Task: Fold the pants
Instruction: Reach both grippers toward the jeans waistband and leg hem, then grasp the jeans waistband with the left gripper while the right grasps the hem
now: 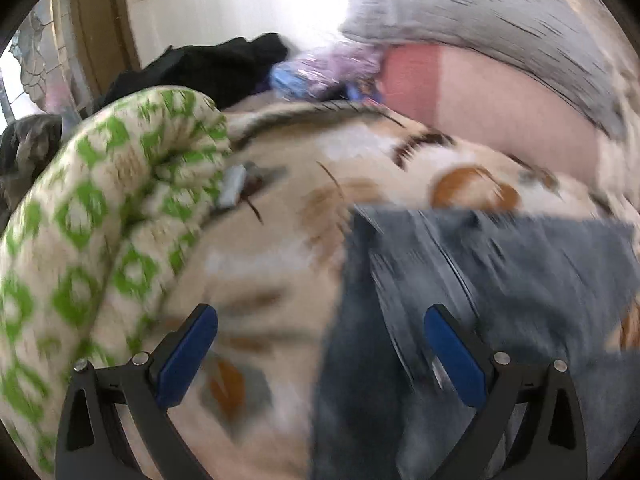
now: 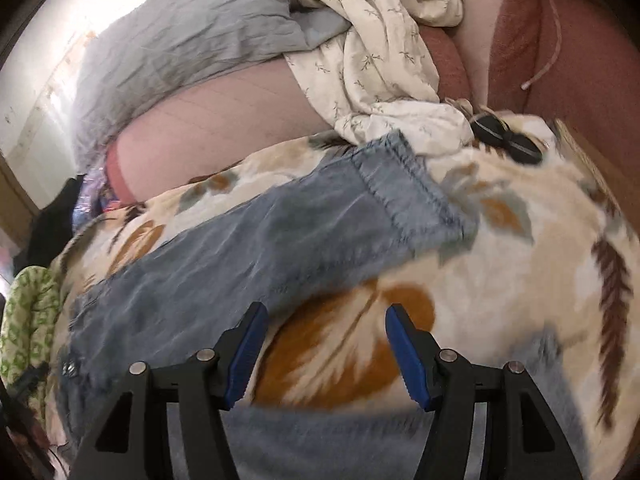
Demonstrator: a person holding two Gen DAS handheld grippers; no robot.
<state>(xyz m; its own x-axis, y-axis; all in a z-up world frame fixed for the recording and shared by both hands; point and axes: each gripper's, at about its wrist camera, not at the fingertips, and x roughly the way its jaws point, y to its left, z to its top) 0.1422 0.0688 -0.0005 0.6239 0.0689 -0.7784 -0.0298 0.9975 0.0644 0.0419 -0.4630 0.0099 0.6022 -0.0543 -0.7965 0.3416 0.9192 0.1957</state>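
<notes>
Bedroom, cluttered: we work on a bed under a leaf-print blanket (image 2: 500, 264), w/ a grey pillow (image 2: 180, 40), a crumpled cream sheet (image 2: 380, 52) and a green-patterned quilt roll (image 1: 100, 220) crowding the edges. Blue jeans (image 2: 260, 232) lie spread on the blanket, one leg running diagonally up to its stitched hem (image 2: 404, 176); a second patch of denim shows at the bottom of the right wrist view, under the tool.

Both grippers hover over the fabric, holding nothing. Left gripper (image 1: 320, 360) has its fingers (image 1: 188, 356) spread wide, one over bare blanket, the other over denim at the jeans' edge. Right gripper (image 2: 326, 350) is likewise released, its gap over an orange leaf in the print, the jeans leg just beside its left finger. Both point forward and down across the bed; contact w/ the cloth can't be confirmed. Left view is badly motion-blurred, so detail there is approx.

Risks, as we judge them: the blanket is soft and plush, so a low pinch could catch blanket along w/ denim and drag the bedding into the fold. Grabbing only one layer would leave the leg twisted. A dark object (image 2: 508, 136) near the hem and the loose sheet sit close enough to snag if the leg swings wide. No fold looks started yet.
</notes>
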